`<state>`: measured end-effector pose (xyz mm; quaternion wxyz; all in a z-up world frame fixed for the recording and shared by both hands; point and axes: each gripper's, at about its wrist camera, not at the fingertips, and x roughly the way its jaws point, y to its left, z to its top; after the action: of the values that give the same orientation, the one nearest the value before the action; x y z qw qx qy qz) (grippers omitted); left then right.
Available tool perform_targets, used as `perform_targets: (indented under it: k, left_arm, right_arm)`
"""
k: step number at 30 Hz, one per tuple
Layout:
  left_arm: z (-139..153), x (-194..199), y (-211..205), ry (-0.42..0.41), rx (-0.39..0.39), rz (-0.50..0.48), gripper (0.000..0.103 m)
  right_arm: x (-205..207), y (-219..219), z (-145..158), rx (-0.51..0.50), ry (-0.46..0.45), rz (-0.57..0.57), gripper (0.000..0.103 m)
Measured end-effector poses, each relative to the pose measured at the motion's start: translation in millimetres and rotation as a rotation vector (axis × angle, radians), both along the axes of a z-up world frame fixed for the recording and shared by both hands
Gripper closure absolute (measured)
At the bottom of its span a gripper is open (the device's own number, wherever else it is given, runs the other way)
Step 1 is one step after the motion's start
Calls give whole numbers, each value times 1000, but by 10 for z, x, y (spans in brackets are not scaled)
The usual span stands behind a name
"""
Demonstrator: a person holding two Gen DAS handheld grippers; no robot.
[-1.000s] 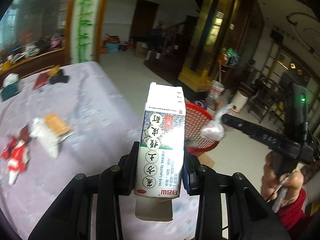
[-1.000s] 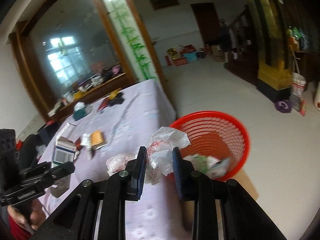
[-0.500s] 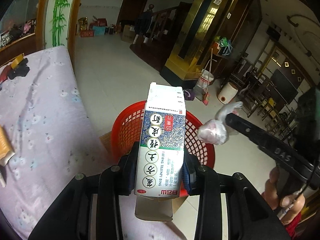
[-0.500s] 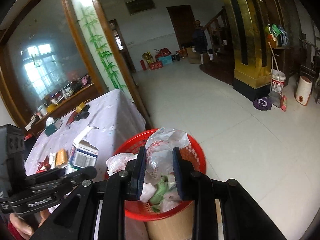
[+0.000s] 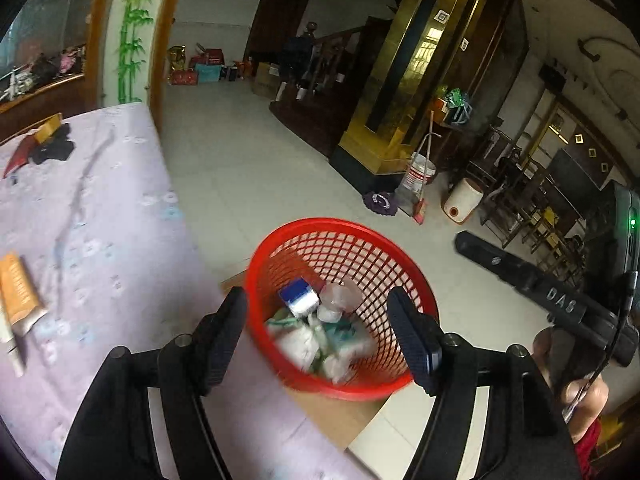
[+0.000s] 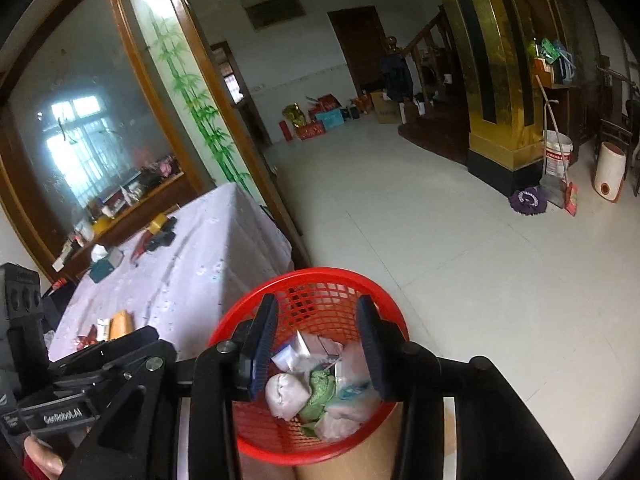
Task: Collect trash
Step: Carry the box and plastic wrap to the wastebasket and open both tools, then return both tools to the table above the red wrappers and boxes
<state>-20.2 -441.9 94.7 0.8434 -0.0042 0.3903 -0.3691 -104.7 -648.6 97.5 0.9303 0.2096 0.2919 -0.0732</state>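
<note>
Drop step: left claw (image 5: 320, 332) and right claw (image 6: 316, 344) both stood spread and empty, jaws just opened, above the red basket (image 5: 404, 256); box (image 5: 298, 298) and wrapper (image 6: 286, 396) lay inside, below the fingers. Next move, likely: back to the table (image 5: 100, 216) left of the claws for the orange packet (image 5: 18, 292).

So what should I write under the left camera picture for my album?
Left gripper open above the red basket, trash inside, beside the purple-clothed table.

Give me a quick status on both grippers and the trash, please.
Left hand-held gripper and right hand-held gripper just opened, nothing between them. Trash lies in the red basket. Nothing in the way.
</note>
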Motion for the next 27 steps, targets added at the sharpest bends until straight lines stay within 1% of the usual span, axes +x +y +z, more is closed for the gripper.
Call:
perform_targets:
  k: [4, 6, 7, 8, 10, 14, 16, 19, 22, 24, 27]
  left_arm:
    - [38, -224, 380, -43, 27, 17, 33]
    - [61, -338, 605, -63, 40, 50, 32]
    - [64, -410, 744, -71, 39, 65, 32]
    - [67, -453, 855, -73, 36, 74, 32]
    - [57, -570, 1116, -76, 43, 99, 32]
    - [32, -751, 1718, -81, 62, 185, 32]
    - [21, -783, 1997, -80, 68, 231, 31]
    - [-4, -774, 2493, -67, 85, 315, 31]
    - [-12, -665, 2968, -43, 103, 420, 31]
    - [-24, -552, 3225, -30, 125, 480, 31]
    - [-67, -397, 3529, -15, 130, 544, 31]
  right_arm:
    - [-196, 182, 65, 35, -30, 44, 57]
    - [-270, 343, 93, 42, -46, 81, 53]
    - [-302, 497, 114, 41, -54, 119, 51]
    - [-303, 572, 127, 41, -56, 139, 50]
    - [-296, 895, 155, 42, -60, 214, 50]
    - [-197, 1444, 193, 22, -50, 347, 49]
    - [-141, 1778, 213, -8, -43, 406, 49]
    - [-68, 2124, 177, -15, -31, 471, 46]
    - [33, 2415, 105, -23, -8, 528, 46]
    - [115, 2546, 71, -22, 11, 560, 46]
    - [347, 2761, 19, -29, 57, 616, 46]
